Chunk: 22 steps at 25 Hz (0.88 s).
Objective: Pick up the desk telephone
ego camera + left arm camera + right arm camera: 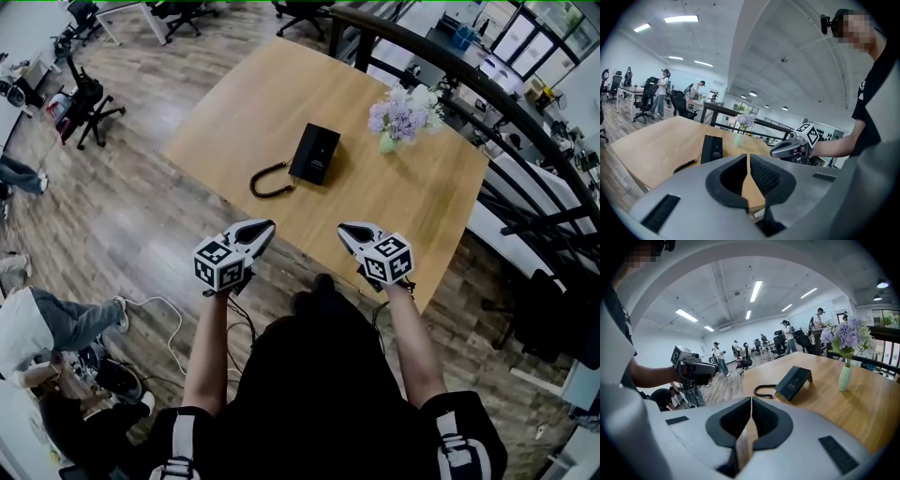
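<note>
Sitting ahead — desk telephone (315, 153), well beyond left tongs (268, 225), right tongs (343, 228).

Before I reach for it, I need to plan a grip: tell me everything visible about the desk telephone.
The desk telephone is a flat black slab, plastic-looking, with pale print on top, propped tilted on the wooden table. A black coiled cord curls from one end onto the tabletop. Nothing else touches it.

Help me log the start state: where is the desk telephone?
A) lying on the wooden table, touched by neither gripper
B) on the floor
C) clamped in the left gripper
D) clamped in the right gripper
A: the desk telephone lies on the table, while the left gripper and right gripper, both shut, hover short of it.
</note>
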{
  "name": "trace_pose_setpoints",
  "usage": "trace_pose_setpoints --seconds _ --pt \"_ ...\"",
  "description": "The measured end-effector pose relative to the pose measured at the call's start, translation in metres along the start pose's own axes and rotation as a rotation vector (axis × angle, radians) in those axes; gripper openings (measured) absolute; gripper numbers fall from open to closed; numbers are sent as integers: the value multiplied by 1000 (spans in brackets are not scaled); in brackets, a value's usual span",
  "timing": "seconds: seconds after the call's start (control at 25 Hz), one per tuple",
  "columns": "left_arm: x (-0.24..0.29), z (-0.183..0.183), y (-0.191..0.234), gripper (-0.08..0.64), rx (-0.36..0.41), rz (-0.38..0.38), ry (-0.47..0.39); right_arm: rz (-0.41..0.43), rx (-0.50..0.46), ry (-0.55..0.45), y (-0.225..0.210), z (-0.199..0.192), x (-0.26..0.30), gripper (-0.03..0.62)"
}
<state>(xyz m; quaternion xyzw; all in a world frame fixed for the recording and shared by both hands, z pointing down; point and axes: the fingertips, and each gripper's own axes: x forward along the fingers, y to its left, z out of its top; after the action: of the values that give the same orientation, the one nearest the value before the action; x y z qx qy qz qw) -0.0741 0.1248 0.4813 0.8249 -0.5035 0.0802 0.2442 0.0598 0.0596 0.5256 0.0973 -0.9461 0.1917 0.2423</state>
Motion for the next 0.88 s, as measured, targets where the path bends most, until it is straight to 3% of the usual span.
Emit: trace_pose_setpoints --seconds 0.36,0.88 --pt "29 9 6 23 -9 18 53 4 49 -9 -45 9 -2 25" --pt "57 12 17 23 -24 21 62 13 65 13 -75 4 4 25"
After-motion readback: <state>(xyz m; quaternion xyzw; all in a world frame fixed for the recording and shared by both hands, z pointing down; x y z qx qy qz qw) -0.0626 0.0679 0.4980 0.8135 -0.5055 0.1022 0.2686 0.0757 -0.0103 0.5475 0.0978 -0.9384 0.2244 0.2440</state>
